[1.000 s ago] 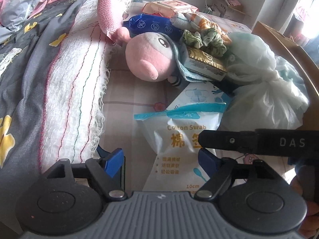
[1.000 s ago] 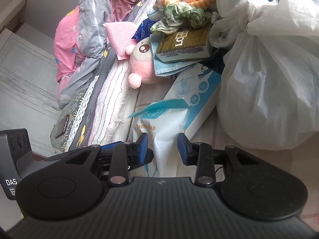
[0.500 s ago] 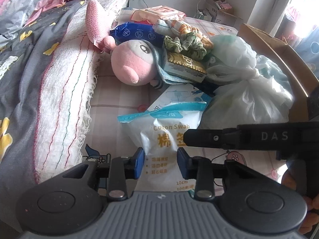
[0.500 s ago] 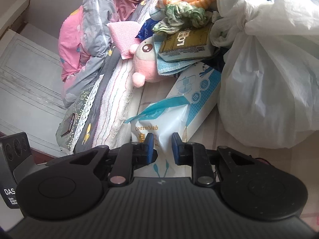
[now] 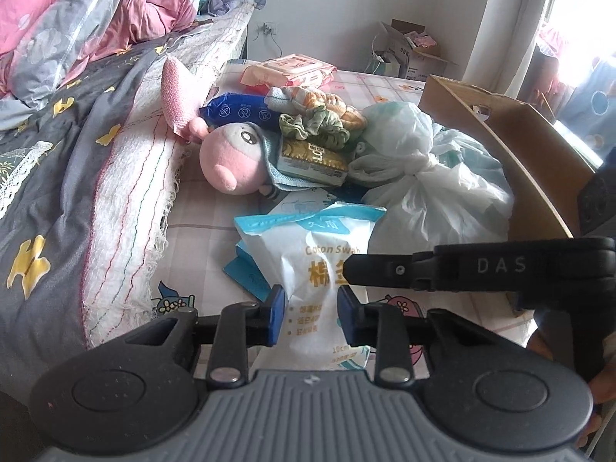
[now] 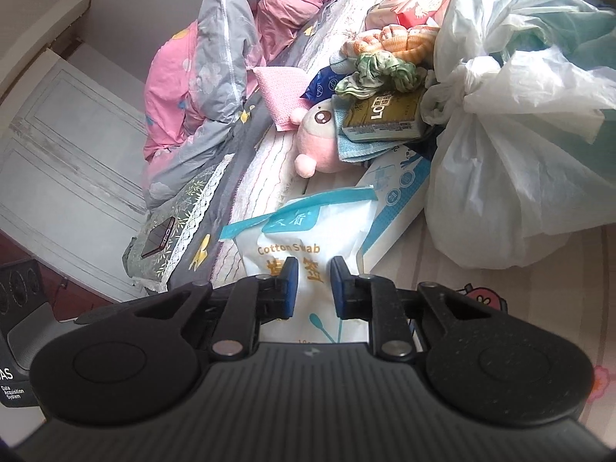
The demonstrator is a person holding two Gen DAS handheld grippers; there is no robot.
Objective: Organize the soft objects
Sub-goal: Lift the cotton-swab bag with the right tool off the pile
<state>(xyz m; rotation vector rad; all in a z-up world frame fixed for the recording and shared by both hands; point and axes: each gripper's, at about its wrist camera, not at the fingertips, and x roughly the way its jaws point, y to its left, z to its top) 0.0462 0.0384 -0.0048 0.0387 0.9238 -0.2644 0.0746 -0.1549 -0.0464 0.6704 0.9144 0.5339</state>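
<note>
Your left gripper [image 5: 311, 315] has its blue-padded fingers closed in on the lower half of the white plastic cotton-swab bag with the teal zip top [image 5: 321, 265], pinching it from both sides. Your right gripper [image 6: 312, 288] has narrowed around the same bag [image 6: 308, 254] from the other side, its pads pressing the printed face near the orange lettering; from this angle you appear to hold it with both tools at once. In the left view the black body of your right tool crosses in from the right, over the bag's corner.

The bag stands partly raised over the patterned bed sheet [image 5: 200, 238], leaning on a flat white-and-blue packet [image 6: 396, 196] behind it. Just beyond lies the pink plush toy with one big eye [image 5: 235, 158], its head under a blue cloth and a gold-and-green tissue pack [image 5: 313, 159]. A green fabric scrunchie [image 5: 313, 125] sits on top of that heap. A knotted pale-green plastic bag [image 5: 427, 188] rests to the right, against a brown cardboard box wall [image 5: 512, 142].
</note>
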